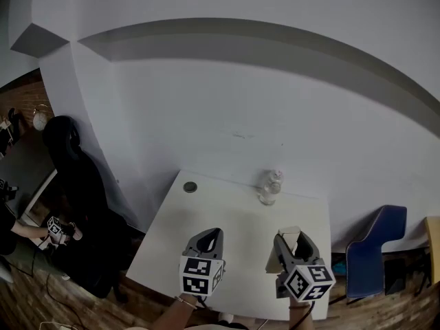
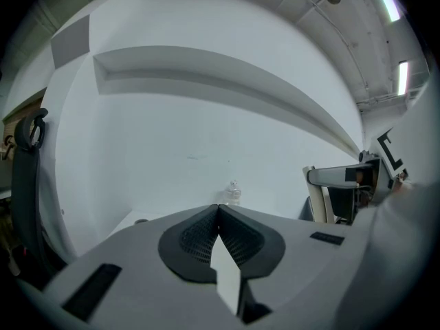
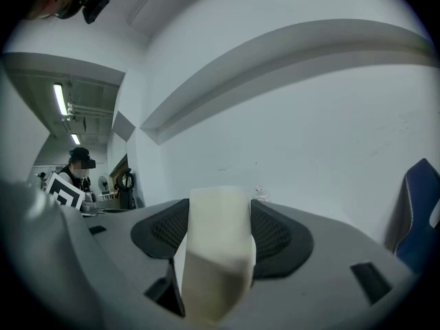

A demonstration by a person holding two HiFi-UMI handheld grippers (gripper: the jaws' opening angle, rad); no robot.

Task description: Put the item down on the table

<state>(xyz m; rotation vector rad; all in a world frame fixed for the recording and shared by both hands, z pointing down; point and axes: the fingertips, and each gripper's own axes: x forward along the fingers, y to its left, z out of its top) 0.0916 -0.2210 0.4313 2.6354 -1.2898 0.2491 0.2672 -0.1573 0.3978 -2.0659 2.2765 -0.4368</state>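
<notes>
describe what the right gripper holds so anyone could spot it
Find the white table against the wall; two grippers hang over its near edge. The right gripper clamps a cream block, opaque unlike the clear bottle beyond, while the left gripper is shut empty.

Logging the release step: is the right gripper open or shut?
Shut on the cream block: the right gripper has its jaws pressed against both sides of it.
</notes>
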